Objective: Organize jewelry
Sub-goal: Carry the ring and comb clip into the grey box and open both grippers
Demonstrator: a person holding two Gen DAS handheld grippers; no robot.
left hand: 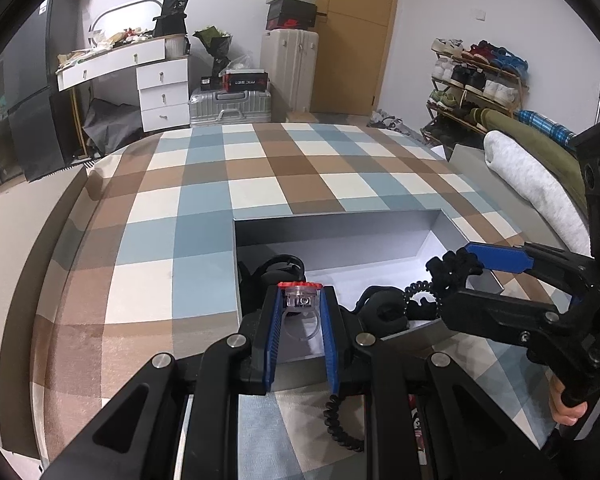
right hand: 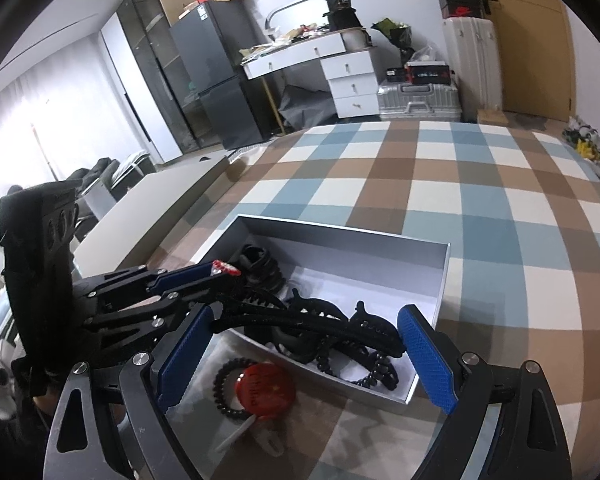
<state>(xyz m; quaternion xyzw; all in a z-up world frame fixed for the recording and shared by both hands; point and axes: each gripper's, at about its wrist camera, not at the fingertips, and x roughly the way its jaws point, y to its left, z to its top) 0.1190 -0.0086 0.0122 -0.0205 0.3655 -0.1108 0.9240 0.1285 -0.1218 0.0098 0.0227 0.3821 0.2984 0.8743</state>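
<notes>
A grey open box (left hand: 332,232) (right hand: 446,272) sits on the plaid cloth and holds black hair ties and clips (right hand: 324,320). My left gripper (left hand: 301,300) is shut on a clear plastic ring with a red top (left hand: 300,294), held over the box's near left part; the ring also shows in the right wrist view (right hand: 226,267). My right gripper (right hand: 304,344) is open, with a black headband (right hand: 312,326) stretched across between its fingers over the box's near edge. In the left wrist view it (left hand: 456,276) shows black elastic at its tips.
A black coil hair tie (right hand: 230,392) and a red round badge (right hand: 266,388) lie on a grey lid in front of the box. The plaid-covered table (left hand: 260,172) stretches beyond. A rolled blanket (left hand: 532,184) lies at the right.
</notes>
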